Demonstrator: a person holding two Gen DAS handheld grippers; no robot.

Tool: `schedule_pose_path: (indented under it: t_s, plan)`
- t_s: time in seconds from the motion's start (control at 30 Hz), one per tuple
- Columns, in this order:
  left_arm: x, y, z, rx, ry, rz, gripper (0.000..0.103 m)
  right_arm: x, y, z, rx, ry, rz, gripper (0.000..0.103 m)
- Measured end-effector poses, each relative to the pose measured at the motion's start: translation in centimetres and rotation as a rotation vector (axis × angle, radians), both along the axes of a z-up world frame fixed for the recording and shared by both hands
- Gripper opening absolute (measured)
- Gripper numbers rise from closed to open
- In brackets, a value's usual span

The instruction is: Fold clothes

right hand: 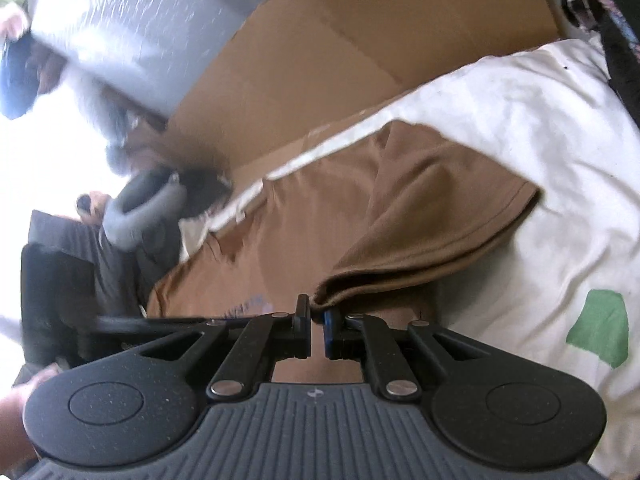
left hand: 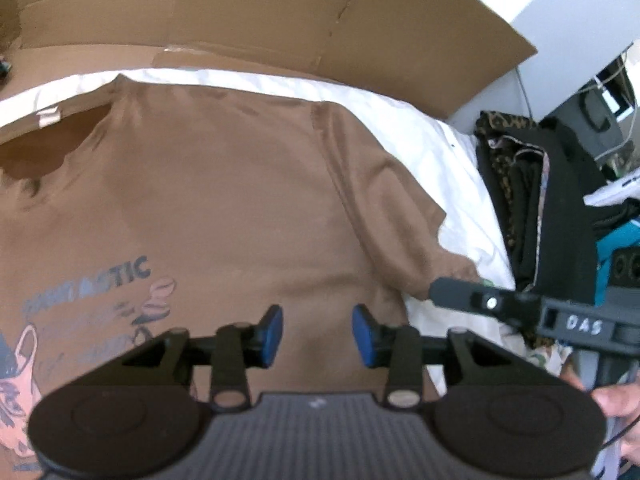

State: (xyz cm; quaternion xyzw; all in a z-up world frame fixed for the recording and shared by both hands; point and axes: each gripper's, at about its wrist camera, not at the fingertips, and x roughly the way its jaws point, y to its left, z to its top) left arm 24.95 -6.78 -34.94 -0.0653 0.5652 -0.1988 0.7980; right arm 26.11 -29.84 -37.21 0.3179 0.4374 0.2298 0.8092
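A brown t-shirt (left hand: 224, 200) with a grey and pink print lies spread on a white sheet (left hand: 440, 152). My left gripper (left hand: 317, 334) hovers open just above the shirt's middle, its blue pads apart with nothing between them. In the left wrist view my right gripper (left hand: 434, 292) reaches in from the right at the sleeve's edge. In the right wrist view the right gripper (right hand: 317, 316) is shut on a lifted fold of the brown t-shirt (right hand: 420, 216) at the sleeve's edge; the cloth rises from the sheet (right hand: 540, 128) to the pads.
Flat cardboard (left hand: 280, 12) lies behind the sheet. Dark and patterned clothes (left hand: 516, 184) are piled at the right. A green patch (right hand: 600, 328) marks the sheet. A hand (left hand: 620, 404) holds the right tool. A grey object and blurred clutter (right hand: 132, 216) sit beyond the shirt's far side.
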Motion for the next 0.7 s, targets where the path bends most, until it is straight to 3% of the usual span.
schedule_pose_path:
  t_s: [0.2, 0.27, 0.33, 0.37, 0.7]
  plan:
    - [0.8, 0.8, 0.7, -0.009, -0.029, 0.028, 0.040, -0.3, 1.3, -0.9, -0.029, 0.031, 0.037, 0.007]
    - [0.9, 0.6, 1.0, -0.007, -0.053, 0.007, 0.042, -0.3, 1.7, -0.9, -0.038, 0.048, 0.072, 0.018]
    - [1.1, 0.4, 1.2, -0.003, -0.071, -0.019, 0.043, -0.7, 1.7, -0.5, -0.042, 0.022, 0.113, 0.040]
    - [1.2, 0.2, 1.1, -0.008, -0.074, -0.020, 0.045, -0.9, 1.5, -0.4, -0.048, 0.012, 0.122, 0.043]
    - [2.4, -1.1, -0.7, -0.062, -0.092, 0.003, 0.046, 0.1, -2.8, -0.5, -0.208, 0.026, -0.082, 0.045]
